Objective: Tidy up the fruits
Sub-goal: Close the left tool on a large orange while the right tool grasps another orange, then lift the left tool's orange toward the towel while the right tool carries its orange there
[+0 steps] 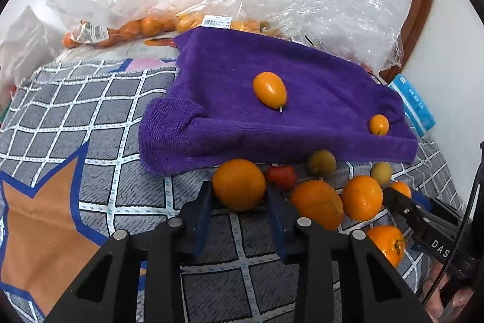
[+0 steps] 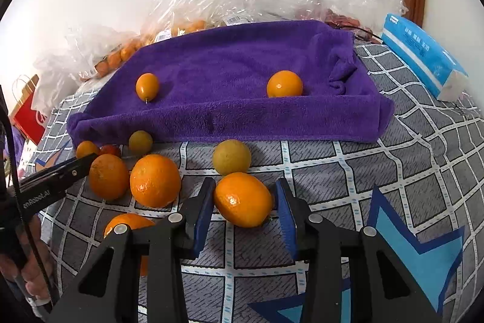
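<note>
A purple towel lies on the checked cloth with two small orange fruits on it. Several oranges and small fruits lie loose in front of it. My left gripper has its blue pads on either side of an orange, which rests on the cloth. My right gripper is open around another orange, with a gap at the right pad. A yellow-green fruit lies just beyond it.
Plastic bags of oranges lie against the wall behind the towel. A blue tissue pack sits at the right. A red paper bag stands at the left. A small red fruit lies among the oranges.
</note>
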### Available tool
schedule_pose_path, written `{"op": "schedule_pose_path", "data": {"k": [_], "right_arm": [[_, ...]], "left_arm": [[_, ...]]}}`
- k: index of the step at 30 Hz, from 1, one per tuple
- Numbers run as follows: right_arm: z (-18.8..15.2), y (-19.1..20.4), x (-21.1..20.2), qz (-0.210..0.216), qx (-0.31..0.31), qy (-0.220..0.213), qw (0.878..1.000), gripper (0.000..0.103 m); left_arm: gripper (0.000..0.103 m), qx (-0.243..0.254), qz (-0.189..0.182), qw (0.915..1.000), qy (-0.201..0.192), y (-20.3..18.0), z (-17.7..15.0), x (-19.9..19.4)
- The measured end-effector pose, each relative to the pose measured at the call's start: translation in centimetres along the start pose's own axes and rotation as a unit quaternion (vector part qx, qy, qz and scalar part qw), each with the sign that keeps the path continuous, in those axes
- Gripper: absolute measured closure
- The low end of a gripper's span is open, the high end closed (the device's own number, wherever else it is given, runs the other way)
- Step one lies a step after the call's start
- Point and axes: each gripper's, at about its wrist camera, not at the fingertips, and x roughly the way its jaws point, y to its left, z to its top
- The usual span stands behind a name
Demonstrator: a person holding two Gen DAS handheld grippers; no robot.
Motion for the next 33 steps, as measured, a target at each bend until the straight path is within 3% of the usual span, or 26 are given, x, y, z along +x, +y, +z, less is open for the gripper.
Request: {"op": "schedule_pose_path", "data": {"k": [6,11,24,33], "right_arm": [[0.0,0.0,-0.1,0.002,-0.002,-0.002,1.000,0.066],[-0.1,-0.2,-0.6,0.012,0.005,-0.011,1.000,0.066],[-0.2,0.5,-2.3,0.007,-0.006,-0.050,0.999,0.066],[-0.3,-0.1,-2.7,0.020,0.003,-0.058,0.998,0.066]], "left_arm": [[0.070,-0.030,-0.031,0.9990,-0.010,0.9,0.0,-0.4],[0.070,-0.030,-0.041,0.9973,-0.052,0.6,-0.3,-2.0],[0.070,-0.006,-0.024,0.9945,-0.102,-0.4,-0.3,-3.7],[0.070,-0.030,-0.019,0.9946,-0.097,0.3,-0.1,-4.2]]}}
